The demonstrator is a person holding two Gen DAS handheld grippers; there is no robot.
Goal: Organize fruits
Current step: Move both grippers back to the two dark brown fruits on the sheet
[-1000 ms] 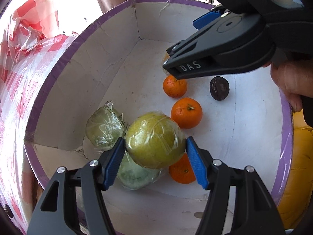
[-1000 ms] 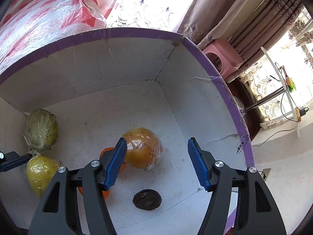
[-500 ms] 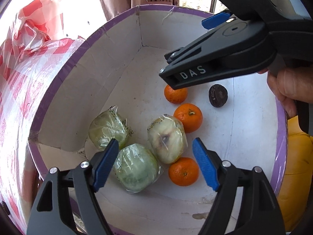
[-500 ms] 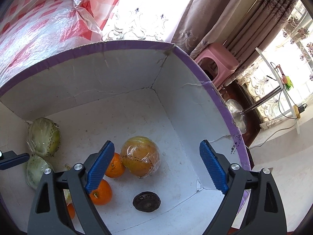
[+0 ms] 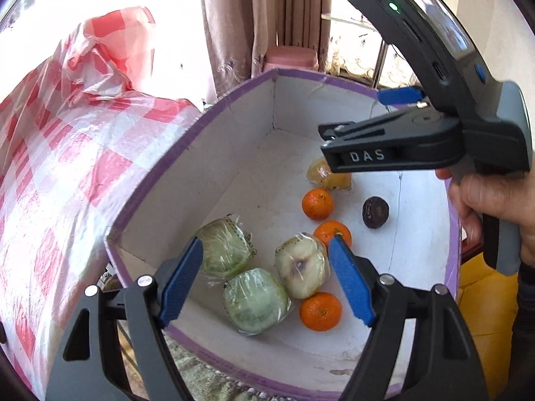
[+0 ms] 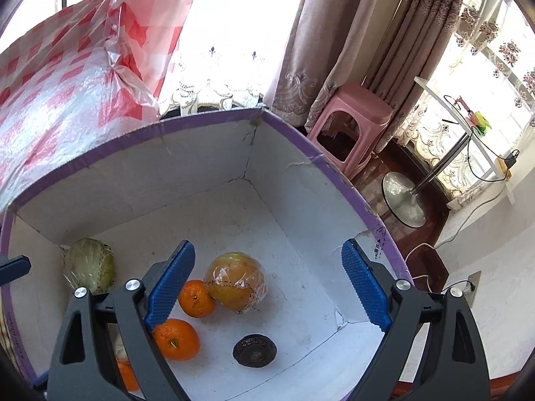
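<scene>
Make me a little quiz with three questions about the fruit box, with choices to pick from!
1. Where is the dark wrinkled fruit?
A. On the floor of the white box
B. Inside the red checked bag
C. Between the left gripper's pads

2. How many small oranges lie in the box?
A. One
B. Three
C. Six

3. What is the left gripper doing?
A. Squeezing a wrapped fruit
B. Open, holding nothing
C. Shut tight on an orange

Answers:
1. A: it sits alone on the box floor, near the wrapped orange-yellow fruit.
2. B: the left wrist view shows three, one far, one in the middle, one near.
3. B: its blue pads stand apart above the wrapped pale fruits, touching none.
</scene>
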